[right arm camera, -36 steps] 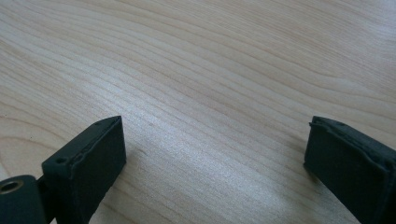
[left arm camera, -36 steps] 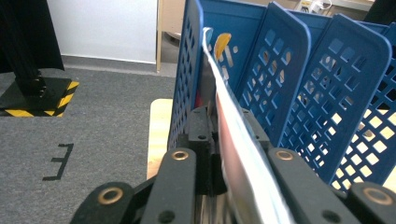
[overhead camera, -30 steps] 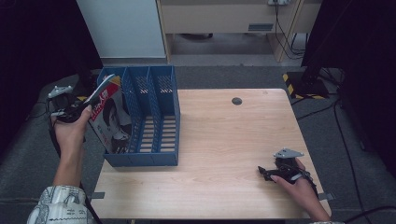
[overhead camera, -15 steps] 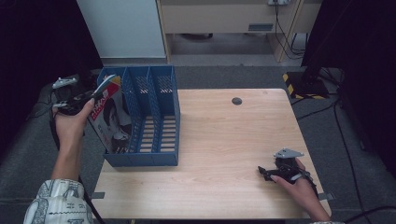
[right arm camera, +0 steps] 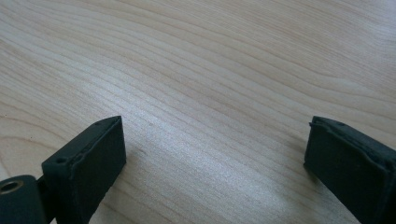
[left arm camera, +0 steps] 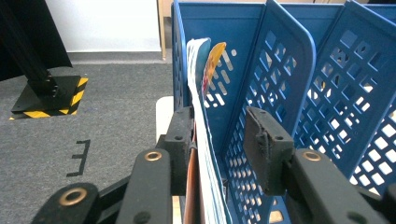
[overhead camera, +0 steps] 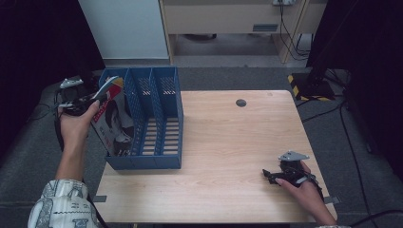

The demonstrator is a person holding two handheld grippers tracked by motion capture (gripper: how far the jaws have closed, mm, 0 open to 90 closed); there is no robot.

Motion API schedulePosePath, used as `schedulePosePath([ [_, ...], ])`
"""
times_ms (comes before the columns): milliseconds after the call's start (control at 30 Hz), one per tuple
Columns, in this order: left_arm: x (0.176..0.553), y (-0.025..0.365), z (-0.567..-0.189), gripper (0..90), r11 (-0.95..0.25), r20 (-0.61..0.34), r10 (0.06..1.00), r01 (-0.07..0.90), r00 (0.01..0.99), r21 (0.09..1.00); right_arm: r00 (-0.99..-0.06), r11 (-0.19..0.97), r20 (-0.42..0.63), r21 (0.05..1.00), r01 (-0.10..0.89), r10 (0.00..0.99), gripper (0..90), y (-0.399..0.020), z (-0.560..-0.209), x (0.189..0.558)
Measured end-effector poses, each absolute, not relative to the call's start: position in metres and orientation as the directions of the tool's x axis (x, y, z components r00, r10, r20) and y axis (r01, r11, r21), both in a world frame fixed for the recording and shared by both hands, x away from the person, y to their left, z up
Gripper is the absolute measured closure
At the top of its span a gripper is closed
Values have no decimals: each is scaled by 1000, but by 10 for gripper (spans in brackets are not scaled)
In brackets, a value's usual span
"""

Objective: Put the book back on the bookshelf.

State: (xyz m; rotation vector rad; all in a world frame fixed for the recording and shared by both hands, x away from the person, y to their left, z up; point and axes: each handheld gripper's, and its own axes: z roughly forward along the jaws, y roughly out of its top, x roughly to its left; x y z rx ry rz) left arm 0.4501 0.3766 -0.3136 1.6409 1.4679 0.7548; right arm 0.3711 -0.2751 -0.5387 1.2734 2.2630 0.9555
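The magazine (overhead camera: 111, 116) stands in the leftmost slot of the blue file rack (overhead camera: 157, 161) at the left end of the desk (overhead camera: 228, 142), leaning out over the rack's outer wall with its top corner poking above the rim. The left tongs (overhead camera: 92, 98) sit at that top edge. In the left gripper view the jaws have just been opening; the pages (left arm camera: 205, 154) lie against the left pad while the right pad stands clear on the far side of the blue divider (left arm camera: 275, 79), so the tongs are parted, not pinching.

The right tongs (overhead camera: 267, 174) rest on the bare wood near the desk's front right corner, jaws wide apart with nothing between them.

The magazine looks light, thin and floppy, with a glossy cover that is likely slick. I would guess it sags or curls if held by a single corner, and the loose pages could fan. The firmest place to take it is probably along the spine or top edge, with all the sheets bunched together.
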Motion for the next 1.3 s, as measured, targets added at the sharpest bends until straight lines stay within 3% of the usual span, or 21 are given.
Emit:
schedulePosePath([
  [167,453,376,-316,830,-31,-54,989,544,139,838,-521,360,9,712,602,853,57,-275,-539,371],
  [233,452,376,-316,858,-27,-54,990,543,133,839,-523,362,8,713,601,853,57,-275,-539,370],
  [633,427,376,-307,865,-8,-69,986,456,151,890,-523,362,8,713,601,852,57,-275,-539,370],
  [1300,429,367,-292,866,59,-116,983,347,145,936,-521,359,9,714,602,854,57,-274,-539,370],
])
